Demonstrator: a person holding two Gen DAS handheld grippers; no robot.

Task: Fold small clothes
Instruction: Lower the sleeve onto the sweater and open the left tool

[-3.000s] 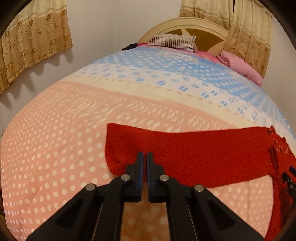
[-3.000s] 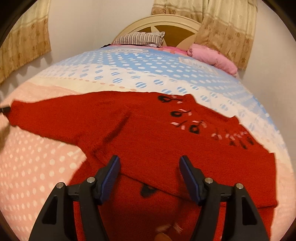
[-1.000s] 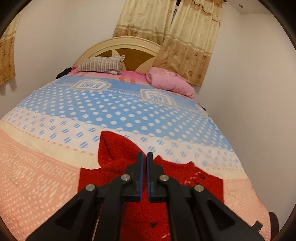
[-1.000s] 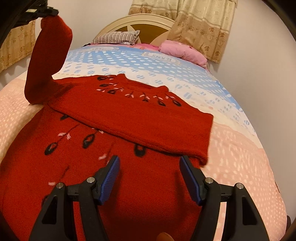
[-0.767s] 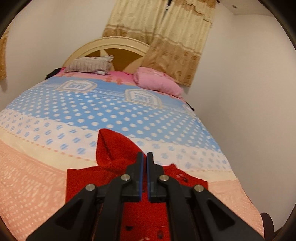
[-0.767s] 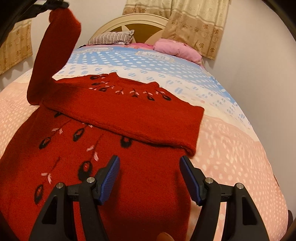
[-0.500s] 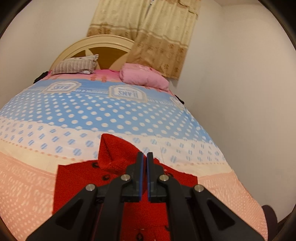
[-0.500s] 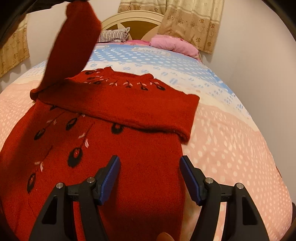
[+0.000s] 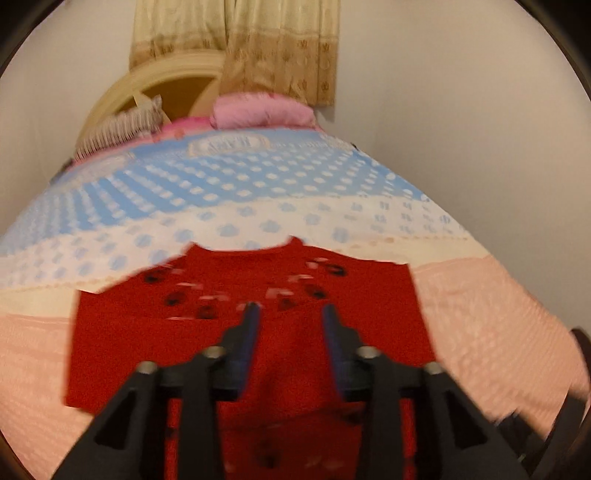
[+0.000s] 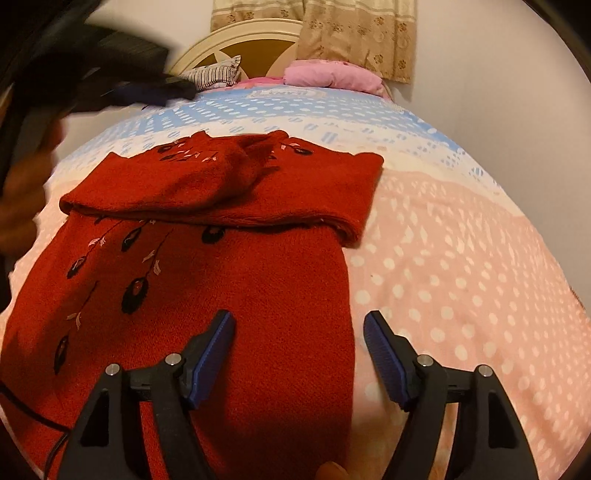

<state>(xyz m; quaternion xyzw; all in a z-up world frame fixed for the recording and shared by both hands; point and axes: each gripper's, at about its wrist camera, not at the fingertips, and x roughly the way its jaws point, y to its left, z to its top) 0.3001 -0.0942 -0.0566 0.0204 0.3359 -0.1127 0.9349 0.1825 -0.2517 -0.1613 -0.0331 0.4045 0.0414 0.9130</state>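
Left gripper [image 9: 290, 314] now spread and empty, having dropped the sleeve [image 10: 207, 177] across the red sweater [image 10: 236, 280] on the bed [image 10: 461, 240]; right gripper [image 10: 299, 332] hovers wide over its hem, so the bottom fold looks next.

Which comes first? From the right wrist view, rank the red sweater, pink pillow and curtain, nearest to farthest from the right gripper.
1. Red sweater: on the bed, right before the right gripper.
2. Pink pillow: far end of the bed, by the headboard.
3. Curtain: on the wall behind the pillow.
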